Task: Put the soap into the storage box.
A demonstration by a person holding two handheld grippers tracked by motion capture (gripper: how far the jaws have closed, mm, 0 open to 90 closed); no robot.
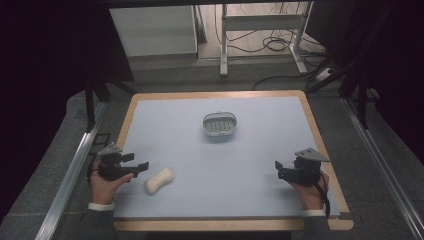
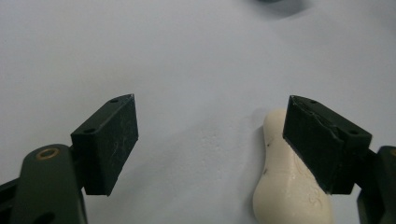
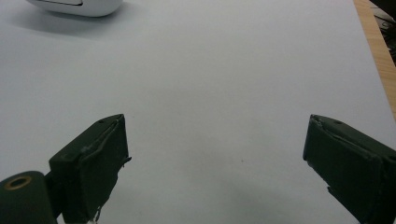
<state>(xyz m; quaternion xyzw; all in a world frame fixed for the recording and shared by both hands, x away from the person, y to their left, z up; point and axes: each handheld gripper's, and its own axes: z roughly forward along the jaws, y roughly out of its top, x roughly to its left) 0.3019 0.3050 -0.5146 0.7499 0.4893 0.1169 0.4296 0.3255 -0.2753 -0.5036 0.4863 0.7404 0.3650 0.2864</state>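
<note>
— Soap [image 1: 159,180] lies on the pale surface [image 1: 260,150], well short of the dish [image 1: 220,124]; where does the left gripper [image 1: 141,166] stand?

— Just beside it, jaws wide apart, holding nothing; one jaw overlaps the bar, the other stands off. I'd shift until both straddle its narrow waist, then close gently.

— And the right gripper [image 1: 278,168]?

— Far from the soap, jaws spread, empty. No readable writing anywhere.
</note>
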